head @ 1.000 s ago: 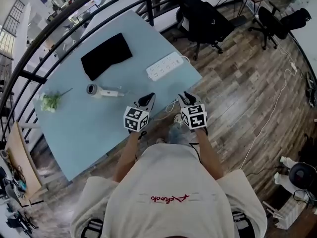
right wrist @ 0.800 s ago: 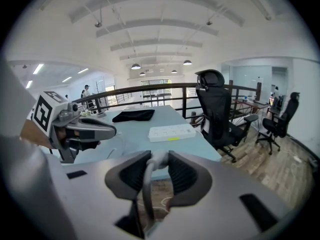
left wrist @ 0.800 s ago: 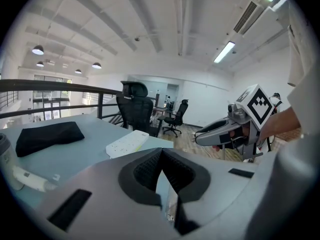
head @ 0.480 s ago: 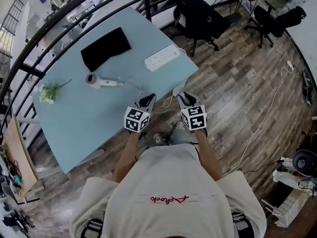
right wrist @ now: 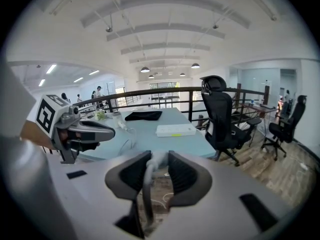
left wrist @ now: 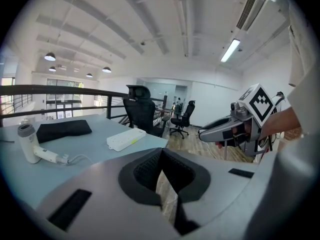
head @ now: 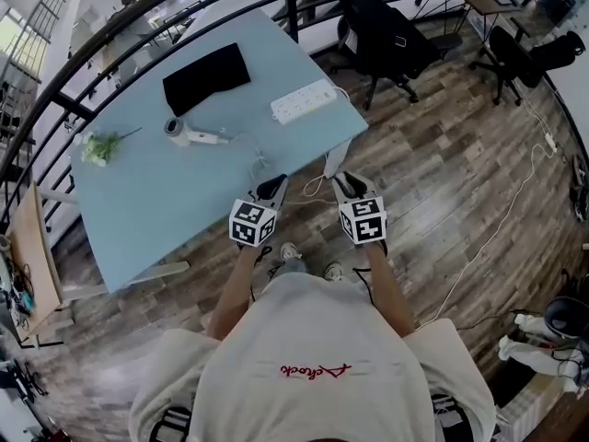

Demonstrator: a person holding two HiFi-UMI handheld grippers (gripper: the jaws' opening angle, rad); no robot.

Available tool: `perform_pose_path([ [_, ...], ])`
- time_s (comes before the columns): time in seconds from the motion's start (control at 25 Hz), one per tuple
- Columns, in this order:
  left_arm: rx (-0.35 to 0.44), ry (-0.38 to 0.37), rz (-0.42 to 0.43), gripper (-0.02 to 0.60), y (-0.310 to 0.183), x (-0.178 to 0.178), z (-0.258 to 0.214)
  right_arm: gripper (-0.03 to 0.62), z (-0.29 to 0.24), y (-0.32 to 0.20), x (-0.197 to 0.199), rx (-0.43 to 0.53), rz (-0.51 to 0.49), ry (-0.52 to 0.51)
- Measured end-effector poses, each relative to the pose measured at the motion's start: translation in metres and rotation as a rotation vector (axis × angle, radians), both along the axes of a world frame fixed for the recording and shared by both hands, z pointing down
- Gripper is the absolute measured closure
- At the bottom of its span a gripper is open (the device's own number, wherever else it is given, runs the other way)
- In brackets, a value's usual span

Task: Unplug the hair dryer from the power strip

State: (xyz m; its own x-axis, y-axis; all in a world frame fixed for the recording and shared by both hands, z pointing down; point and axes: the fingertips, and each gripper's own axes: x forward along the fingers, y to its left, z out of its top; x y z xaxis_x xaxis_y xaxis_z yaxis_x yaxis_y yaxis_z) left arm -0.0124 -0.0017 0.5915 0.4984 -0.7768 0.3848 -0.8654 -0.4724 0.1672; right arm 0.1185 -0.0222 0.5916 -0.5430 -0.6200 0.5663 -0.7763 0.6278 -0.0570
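Red cursive print on the person's shirt [head: 316, 369], too stylised to read, no other legible text

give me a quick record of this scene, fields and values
hair dryer: lying on the table, left of the power strip
power strip: white, on the table, sockets look empty
plug: clamped in the right gripper, cord trailing to the hair dryer
left gripper: shut, empty
right gripper: shut on the plug, past the table's edge
black cloth: on the table behind the hair dryer
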Motion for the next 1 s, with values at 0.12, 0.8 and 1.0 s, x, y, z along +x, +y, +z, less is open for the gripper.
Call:
perform_pose_path([
  [0.12,0.000,-0.011,-0.004,0.575,0.005,0.012,0.000,0.474,0.001,0.003,0.012,0.003,-0.006,-0.005],
  [0.8,0.027,-0.035,-0.003,0.575,0.022,0.026,-0.008,0.474,-0.006,0.015,0.023,0.026,-0.006,-0.020],
  [1.0,0.027,-0.038,-0.002,0.575,0.025,0.024,-0.009,0.474,-0.005,0.020,0.022,0.022,-0.003,-0.025],
])
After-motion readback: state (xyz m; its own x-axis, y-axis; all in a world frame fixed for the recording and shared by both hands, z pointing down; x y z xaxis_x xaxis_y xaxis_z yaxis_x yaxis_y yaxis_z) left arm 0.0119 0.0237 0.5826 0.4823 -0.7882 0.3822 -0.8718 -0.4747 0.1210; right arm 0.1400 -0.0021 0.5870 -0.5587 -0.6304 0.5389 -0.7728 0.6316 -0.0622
